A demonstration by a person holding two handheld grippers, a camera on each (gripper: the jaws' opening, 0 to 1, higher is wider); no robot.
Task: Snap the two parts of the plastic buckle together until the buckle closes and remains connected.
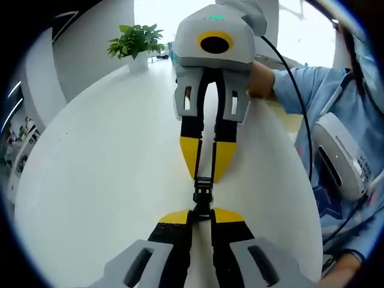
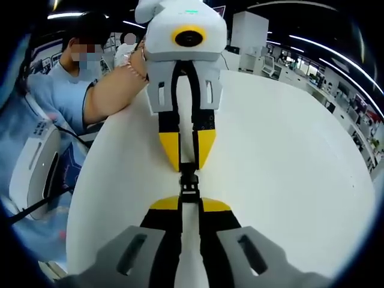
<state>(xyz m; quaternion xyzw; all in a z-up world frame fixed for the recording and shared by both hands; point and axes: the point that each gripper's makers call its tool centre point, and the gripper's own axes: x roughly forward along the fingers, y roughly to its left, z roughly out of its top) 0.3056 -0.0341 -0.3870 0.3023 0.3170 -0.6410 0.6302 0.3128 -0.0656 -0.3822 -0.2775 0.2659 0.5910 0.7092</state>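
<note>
The black plastic buckle hangs just above the white table, stretched between the two grippers. In the left gripper view, my left gripper is shut on the near buckle half. My right gripper comes down from the top, shut on the far half, and a black strap runs up between its jaws. In the right gripper view the buckle sits between my right gripper below and my left gripper above. The two halves touch end to end in a line; I cannot tell whether they are latched.
A potted green plant stands at the table's far end. A person in a blue top sits along the table's side, their hands on the grippers. A white device hangs by their body. An office with desks lies beyond.
</note>
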